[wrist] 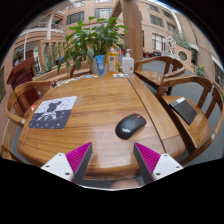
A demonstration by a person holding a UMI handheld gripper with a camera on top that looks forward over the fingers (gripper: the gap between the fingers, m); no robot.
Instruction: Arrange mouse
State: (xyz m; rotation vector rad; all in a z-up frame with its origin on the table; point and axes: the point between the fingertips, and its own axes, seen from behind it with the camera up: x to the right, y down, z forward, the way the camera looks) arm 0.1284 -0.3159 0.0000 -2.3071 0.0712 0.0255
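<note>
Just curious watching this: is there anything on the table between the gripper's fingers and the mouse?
Nothing: only bare wooden table separates the open gripper from the mouse in the gripper view.

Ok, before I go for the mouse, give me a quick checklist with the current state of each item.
1. hand-held gripper open: ok, fingers spread wide.
2. mouse in view on the wooden table: ok.
3. Mouse between the fingers: not ok, it sits ahead of them.
4. Path to the mouse clear: ok, bare table between.
5. mouse pad free to receive it: ok, nothing on it.
6. Mouse cable: cannot tell.
</note>
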